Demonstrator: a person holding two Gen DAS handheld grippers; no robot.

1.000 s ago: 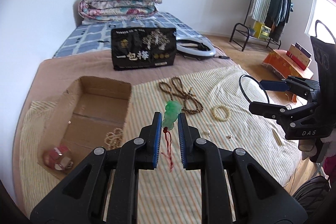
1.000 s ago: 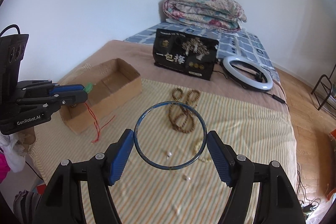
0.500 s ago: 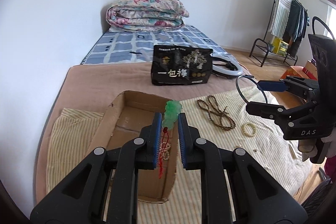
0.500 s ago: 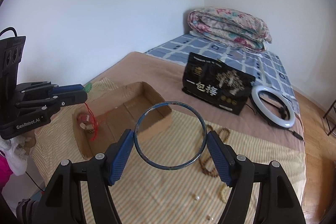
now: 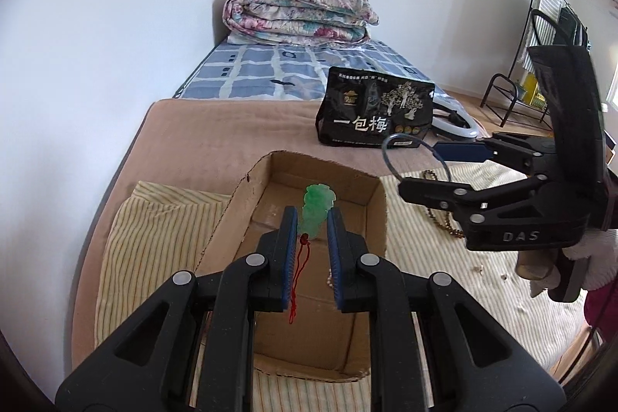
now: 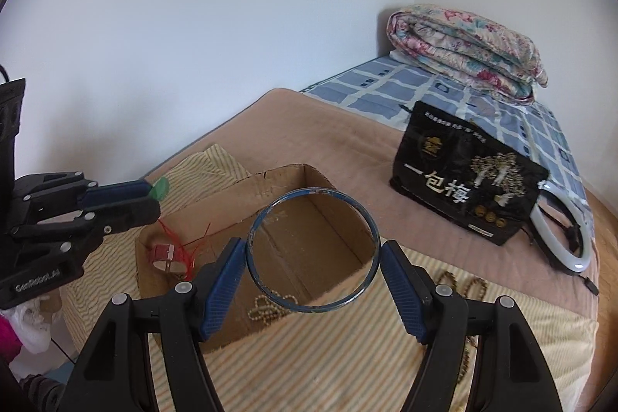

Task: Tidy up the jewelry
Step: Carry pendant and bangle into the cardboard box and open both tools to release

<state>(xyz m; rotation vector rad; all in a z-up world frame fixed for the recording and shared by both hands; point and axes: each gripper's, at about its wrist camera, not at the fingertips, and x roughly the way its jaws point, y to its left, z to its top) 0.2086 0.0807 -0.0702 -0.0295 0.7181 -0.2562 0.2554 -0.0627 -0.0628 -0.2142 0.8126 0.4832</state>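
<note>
Above the open cardboard box [image 5: 247,215], the left gripper [image 5: 312,219] pinches a green carved pendant [image 5: 317,209] between its blue pads, its red cord [image 5: 299,278] dangling down toward the box floor. To its right, the right gripper [image 6: 313,255] clamps a thin blue bangle [image 6: 313,251] across its width, ring held upright over the box's near wall. Inside the box lie a pale beaded bracelet [image 6: 268,307] and a small red item [image 6: 168,257], possibly a little box, hard to tell. A brown bead necklace [image 6: 459,290] lies on the striped cloth [image 6: 347,354] just right of the box. Farther back on the bed stand a black printed bag [image 6: 463,176], a white ring light [image 6: 560,238] and a folded floral quilt [image 6: 463,45].
</note>
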